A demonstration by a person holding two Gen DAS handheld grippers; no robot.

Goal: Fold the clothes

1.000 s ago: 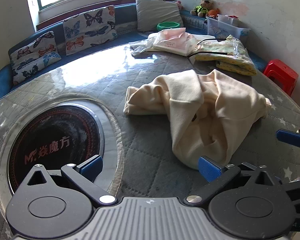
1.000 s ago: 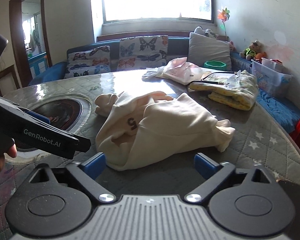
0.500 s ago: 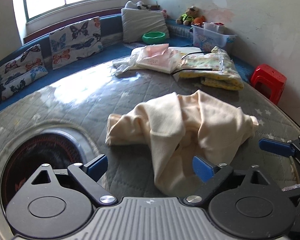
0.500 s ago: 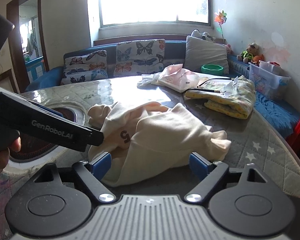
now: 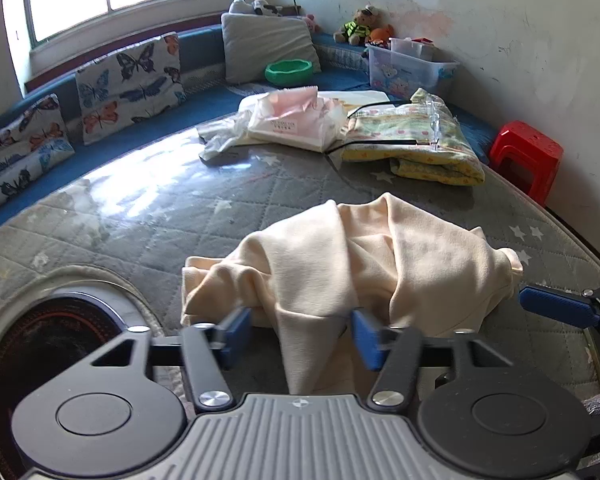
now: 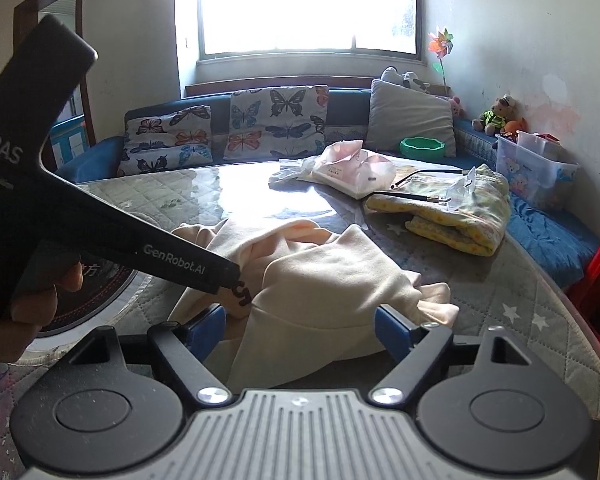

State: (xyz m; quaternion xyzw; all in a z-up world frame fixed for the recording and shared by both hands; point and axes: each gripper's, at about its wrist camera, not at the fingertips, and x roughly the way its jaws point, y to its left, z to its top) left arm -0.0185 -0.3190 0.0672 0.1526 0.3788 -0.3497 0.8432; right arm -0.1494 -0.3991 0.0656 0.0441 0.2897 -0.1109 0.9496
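A crumpled cream garment point(image 5: 380, 260) lies on the grey quilted table cover point(image 5: 180, 216). My left gripper point(image 5: 300, 332) is at its near edge, jaws closing, with a hanging fold between the blue pads; a gap still shows beside the left pad. In the right wrist view the same garment point(image 6: 332, 276) shows a dark printed mark point(image 6: 242, 294). My right gripper point(image 6: 300, 328) straddles the garment's near hem, jaws closing slightly, with the pads clear of the cloth. The left gripper's black body point(image 6: 100, 220), held by a hand point(image 6: 32, 304), crosses that view's left side.
A round dark hob point(image 5: 40, 340) is set into the table at the left. At the far side lie a pink packaged item point(image 5: 296, 120) and a folded yellow blanket point(image 5: 420, 140). Behind stand a cushioned blue bench point(image 6: 260, 120) and a clear plastic box point(image 5: 404, 64); a red stool point(image 5: 528, 156) is at the right.
My left gripper has moved in onto the garment's near edge and its jaws have narrowed around a fold. The right gripper has crept closer, its jaws a little narrower.
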